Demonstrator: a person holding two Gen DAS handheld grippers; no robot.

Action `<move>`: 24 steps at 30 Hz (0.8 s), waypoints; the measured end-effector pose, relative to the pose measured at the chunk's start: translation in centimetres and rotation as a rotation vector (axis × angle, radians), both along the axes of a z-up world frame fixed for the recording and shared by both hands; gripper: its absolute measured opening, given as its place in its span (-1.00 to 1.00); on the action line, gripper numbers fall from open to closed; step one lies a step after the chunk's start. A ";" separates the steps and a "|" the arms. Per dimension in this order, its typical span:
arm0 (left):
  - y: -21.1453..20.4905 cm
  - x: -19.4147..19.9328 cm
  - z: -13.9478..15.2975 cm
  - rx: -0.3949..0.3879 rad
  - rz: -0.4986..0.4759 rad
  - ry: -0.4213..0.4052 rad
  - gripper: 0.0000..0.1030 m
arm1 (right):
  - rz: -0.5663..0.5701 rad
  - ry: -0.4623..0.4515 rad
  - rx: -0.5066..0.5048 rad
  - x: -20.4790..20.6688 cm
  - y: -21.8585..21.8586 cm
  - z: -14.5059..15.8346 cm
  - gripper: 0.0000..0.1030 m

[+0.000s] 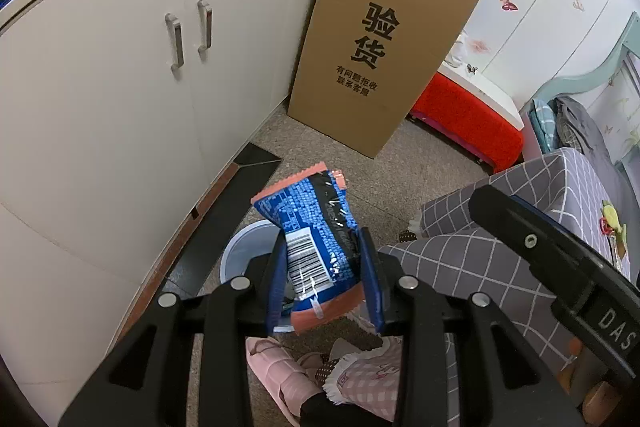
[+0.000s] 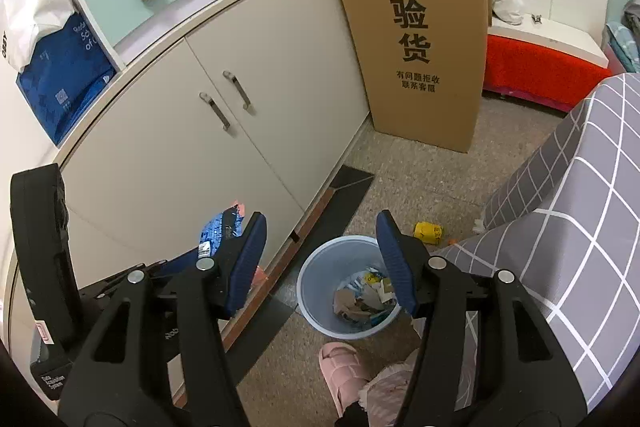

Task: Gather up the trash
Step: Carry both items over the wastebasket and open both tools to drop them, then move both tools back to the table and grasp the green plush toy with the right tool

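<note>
My left gripper (image 1: 326, 267) is shut on a blue and pink snack wrapper (image 1: 312, 239) and holds it in the air above the pale blue trash bin (image 1: 244, 247), which is partly hidden behind it. In the right wrist view the bin (image 2: 320, 283) stands on the floor and holds several scraps of paper and wrappers. My right gripper (image 2: 320, 259) is open and empty above the bin. The wrapper (image 2: 222, 227) and the left gripper show at its left. A yellow crumpled piece of trash (image 2: 428, 231) lies on the floor beyond the bin.
A beige cabinet (image 2: 180, 131) runs along the left. A tall cardboard box (image 2: 420, 39) leans at its far end. A grey checked cover (image 2: 568, 219) fills the right. A pink slipper (image 2: 344, 371) is near the bin. A red bench (image 2: 536, 67) stands behind.
</note>
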State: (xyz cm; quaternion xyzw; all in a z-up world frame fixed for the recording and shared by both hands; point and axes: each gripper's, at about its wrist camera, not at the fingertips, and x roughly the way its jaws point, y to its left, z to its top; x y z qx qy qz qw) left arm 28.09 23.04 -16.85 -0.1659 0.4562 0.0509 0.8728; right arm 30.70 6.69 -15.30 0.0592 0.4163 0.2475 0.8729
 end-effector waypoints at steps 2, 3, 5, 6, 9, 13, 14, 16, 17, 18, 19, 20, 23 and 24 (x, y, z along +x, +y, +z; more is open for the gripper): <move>0.0 0.2 0.0 0.000 0.000 0.001 -0.36 | -0.020 -0.015 0.003 -0.1 -0.2 0.2 0.12; 0.1 0.3 0.0 0.000 -0.002 0.000 -0.36 | -0.033 -0.025 0.003 -0.1 -0.4 0.3 0.15; 0.0 0.7 -0.1 0.001 -0.005 0.004 -0.35 | -0.053 -0.045 0.011 -0.2 -0.7 0.6 0.17; 0.0 0.8 0.0 -0.003 -0.007 0.004 -0.35 | -0.060 -0.052 0.013 -0.2 -0.9 0.7 0.17; -0.1 1.2 -0.2 -0.024 -0.012 0.006 -0.21 | -0.081 -0.068 0.016 -0.2 -1.1 1.0 0.18; 0.8 1.1 -0.6 -0.036 0.066 -0.001 0.34 | -0.085 -0.064 0.015 0.0 -1.1 1.0 0.19; 1.0 1.0 -0.7 -0.035 0.078 0.001 0.34 | -0.084 -0.065 0.013 0.0 -1.0 1.0 0.19; 1.1 0.8 -0.7 -0.049 0.084 0.003 0.34 | -0.081 -0.063 0.015 0.0 -1.0 0.9 0.20; 1.0 0.6 -0.5 -0.043 0.086 -0.001 0.34 | -0.080 -0.063 0.015 -0.1 -1.0 0.9 0.20; 0.9 0.4 -0.2 -0.031 0.086 -0.007 0.34 | -0.079 -0.062 0.017 -0.1 -1.0 1.0 0.20; 0.8 0.3 0.0 -0.024 0.087 -0.011 0.34 | -0.079 -0.058 0.023 -0.2 -1.1 1.0 0.20; 0.7 0.2 0.3 -0.020 0.090 -0.015 0.34 | -0.079 -0.054 0.029 -0.2 -1.1 1.1 0.20; 0.2 -0.4 1.6 -0.023 0.096 -0.036 0.34 | -0.082 -0.046 0.055 -0.4 -1.5 1.7 0.20; 0.0 -0.5 2.0 -0.023 0.096 -0.045 0.34 | -0.080 -0.061 0.052 -0.8 -1.7 2.3 0.21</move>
